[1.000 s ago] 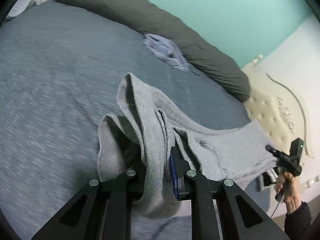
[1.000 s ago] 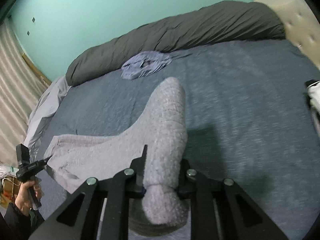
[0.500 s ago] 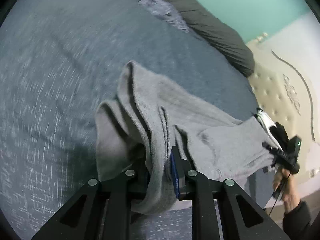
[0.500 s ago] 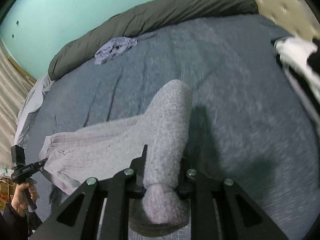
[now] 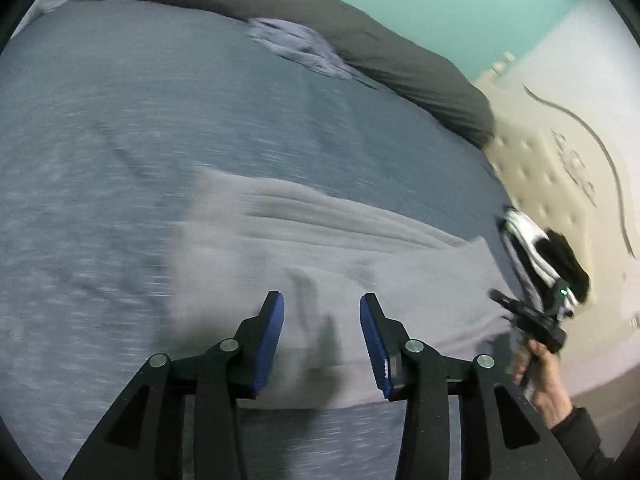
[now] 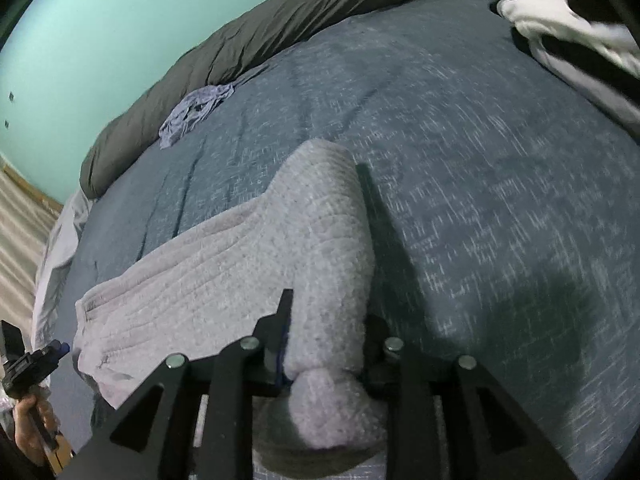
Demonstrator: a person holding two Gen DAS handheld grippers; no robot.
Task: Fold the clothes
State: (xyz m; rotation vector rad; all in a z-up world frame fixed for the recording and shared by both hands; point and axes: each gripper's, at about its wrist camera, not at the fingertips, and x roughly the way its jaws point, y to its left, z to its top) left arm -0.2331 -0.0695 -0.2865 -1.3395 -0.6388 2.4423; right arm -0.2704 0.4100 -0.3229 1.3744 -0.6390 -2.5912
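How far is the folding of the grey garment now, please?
Done: the grey garment lies spread on the bed.
In hand: the left hand-held gripper is opening, its pads clear of the cloth; the right hand-held gripper is opening with a bunched end between its jaws.
Left: smoothing, further folds, the crumpled blue cloth and the black-and-white clothes.

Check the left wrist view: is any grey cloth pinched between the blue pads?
No. The left gripper is opening, its pads apart, with the grey garment lying flat beneath.

You have: 1 grey garment (image 6: 224, 264) | 1 blue crumpled cloth (image 6: 196, 110) | 1 black-and-white clothes pile (image 6: 576, 40) | 2 grippers: left gripper (image 5: 322, 328), right gripper (image 6: 326, 344)
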